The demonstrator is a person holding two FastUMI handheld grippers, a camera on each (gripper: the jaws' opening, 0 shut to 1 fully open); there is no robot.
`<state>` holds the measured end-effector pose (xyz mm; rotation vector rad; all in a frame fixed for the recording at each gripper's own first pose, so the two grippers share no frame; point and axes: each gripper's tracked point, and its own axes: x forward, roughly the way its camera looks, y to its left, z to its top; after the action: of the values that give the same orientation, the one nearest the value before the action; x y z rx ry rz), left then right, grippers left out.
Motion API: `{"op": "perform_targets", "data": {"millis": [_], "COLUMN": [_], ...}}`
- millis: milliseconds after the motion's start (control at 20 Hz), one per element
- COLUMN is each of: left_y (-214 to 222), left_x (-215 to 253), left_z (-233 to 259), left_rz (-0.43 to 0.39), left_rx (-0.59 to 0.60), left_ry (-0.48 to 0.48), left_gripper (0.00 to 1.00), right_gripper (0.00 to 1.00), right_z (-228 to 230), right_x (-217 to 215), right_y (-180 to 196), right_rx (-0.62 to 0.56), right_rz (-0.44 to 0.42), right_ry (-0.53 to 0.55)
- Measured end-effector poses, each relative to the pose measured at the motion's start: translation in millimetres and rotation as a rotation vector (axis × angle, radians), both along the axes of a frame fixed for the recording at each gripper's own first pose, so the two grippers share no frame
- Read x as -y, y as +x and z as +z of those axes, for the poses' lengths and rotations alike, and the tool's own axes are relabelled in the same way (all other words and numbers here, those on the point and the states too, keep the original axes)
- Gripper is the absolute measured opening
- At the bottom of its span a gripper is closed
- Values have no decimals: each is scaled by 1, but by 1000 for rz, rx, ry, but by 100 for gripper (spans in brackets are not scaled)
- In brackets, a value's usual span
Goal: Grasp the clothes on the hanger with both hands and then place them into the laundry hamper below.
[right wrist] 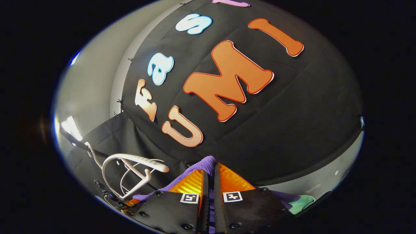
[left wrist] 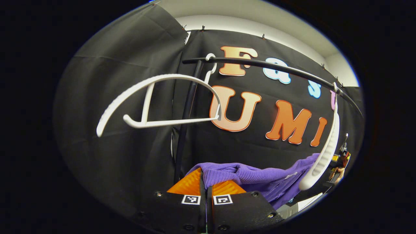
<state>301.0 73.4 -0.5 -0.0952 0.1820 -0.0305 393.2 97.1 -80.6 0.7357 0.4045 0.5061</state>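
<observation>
A purple knit garment (left wrist: 256,182) stretches from my left gripper (left wrist: 205,177) toward the right, where it passes behind a white hanger (left wrist: 325,152) hanging on the black rail (left wrist: 276,67). My left gripper is shut on the garment's near edge. An empty white hanger (left wrist: 162,100) hangs from the rail's left end. In the right gripper view, my right gripper (right wrist: 211,172) is shut on a purple fold of the garment (right wrist: 203,165), which sticks up between the fingers. White hangers (right wrist: 130,172) show at the lower left there. The hamper is out of sight.
A black upright pole (left wrist: 187,120) carries the rail beside the cloth wall. A person's hand (left wrist: 339,169) shows at the far right of the left gripper view. A pale green object (right wrist: 300,202) lies low at the right in the right gripper view, by the light floor (right wrist: 325,182).
</observation>
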Motion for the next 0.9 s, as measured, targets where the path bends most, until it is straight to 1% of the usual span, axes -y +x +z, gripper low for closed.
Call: {"op": "perform_targets", "data": {"millis": [200, 350, 550, 700, 900], "left_y": [-9, -18, -25, -28, -31], "left_x": [4, 17, 48, 78, 123], "left_z": [-30, -47, -60, -70, -79], "left_rz": [6, -14, -69, -120, -199], "left_rx": [-49, -77, -89, -107, -127], "left_ry": [-6, -5, 18, 7, -9], "left_gripper": [1, 1, 1, 1, 1], "right_gripper": [14, 13, 13, 13, 13], "right_z": [-28, -45, -64, -74, -81], "right_x": [4, 6, 3, -2, 4], "right_y": [-17, -30, -52, -69, -84], "right_rx": [-43, -76, -95, -95, -101], "right_rz": [-16, -26, -20, -1, -14], "right_ry": [-11, -8, -46, -82, -103]}}
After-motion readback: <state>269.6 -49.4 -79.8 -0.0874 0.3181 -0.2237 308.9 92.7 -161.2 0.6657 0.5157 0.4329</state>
